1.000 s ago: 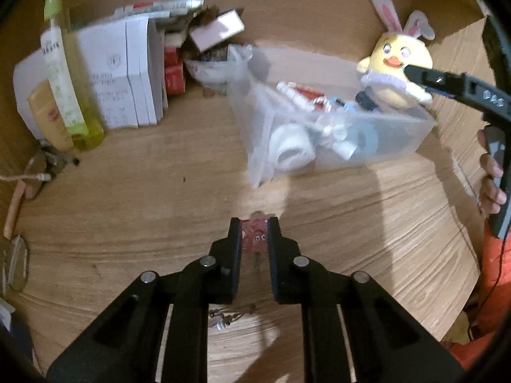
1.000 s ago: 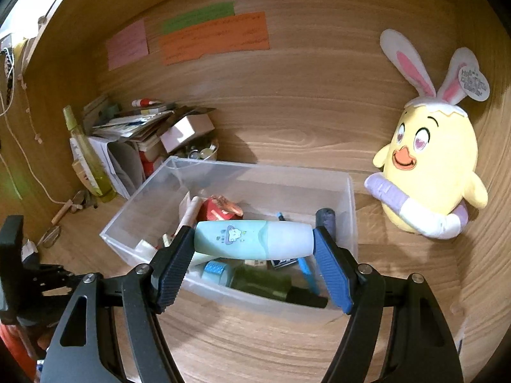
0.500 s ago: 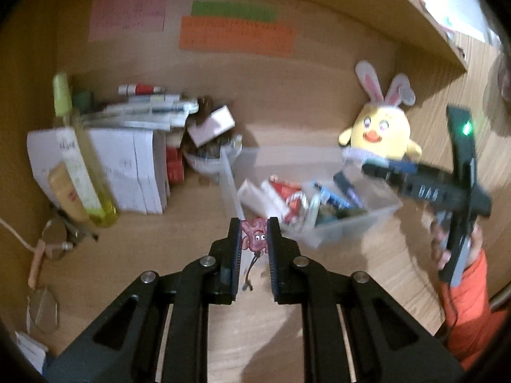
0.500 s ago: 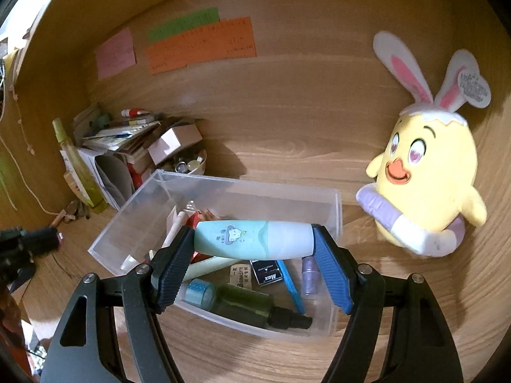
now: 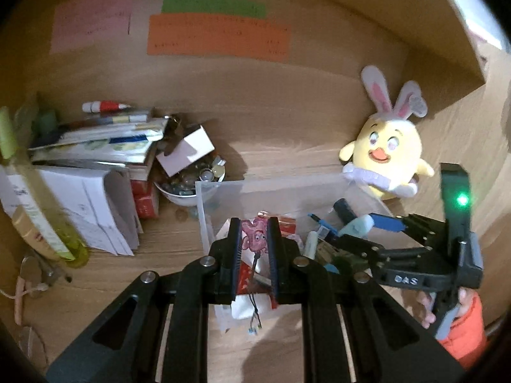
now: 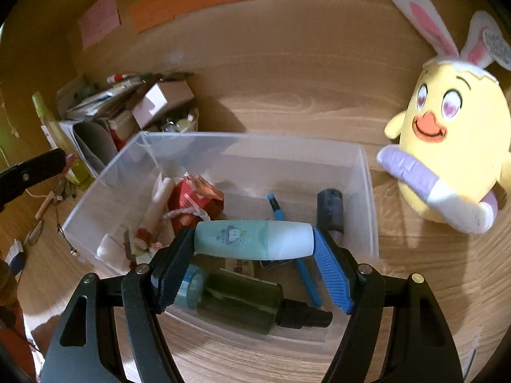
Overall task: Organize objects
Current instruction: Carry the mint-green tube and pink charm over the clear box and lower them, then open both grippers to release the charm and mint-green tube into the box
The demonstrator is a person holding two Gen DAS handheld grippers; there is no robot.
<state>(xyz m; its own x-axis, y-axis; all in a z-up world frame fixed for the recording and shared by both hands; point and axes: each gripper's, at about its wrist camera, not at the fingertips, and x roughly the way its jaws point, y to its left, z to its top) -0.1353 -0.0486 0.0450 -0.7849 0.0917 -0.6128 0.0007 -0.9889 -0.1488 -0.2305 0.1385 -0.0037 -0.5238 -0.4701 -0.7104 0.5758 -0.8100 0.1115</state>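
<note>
Your right tool (image 6: 254,245) grips the mint-and-white tube (image 6: 254,239) end to end between its blue pads, lying crosswise in the air over the near part of the clear plastic bin (image 6: 370,191), and your left tool (image 5: 254,239) is pinched nearly shut on a small pink charm (image 5: 255,234) whose thin cord (image 5: 255,287) dangles below the fingers, also poised above that bin (image 5: 204,210). Look down into the bin: a dark green spray bottle (image 6: 246,300) lies along the near wall, a blue pen (image 6: 303,271) runs beside it, a dark cylinder (image 6: 330,204) leans at the right wall, and a red packet (image 6: 188,201) sits with white bits at the left end. The bin rests on the wooden worktop (image 6: 287,95). To its right stands the yellow chick plush with bunny ears (image 6: 453,146), close to the bin's corner but whether it touches I cannot tell. To the left you have a small bowl of trinkets (image 5: 191,182) with a little cardboard box (image 5: 185,150) on top, then a stack of papers and booklets (image 5: 92,146), and a yellow-green bottle (image 5: 48,223) at the far left. On the back wall, pink, green and orange notes (image 5: 217,40) are stuck side by side. Your hand in an orange sleeve (image 5: 463,328) shows at the right edge of the left view
</note>
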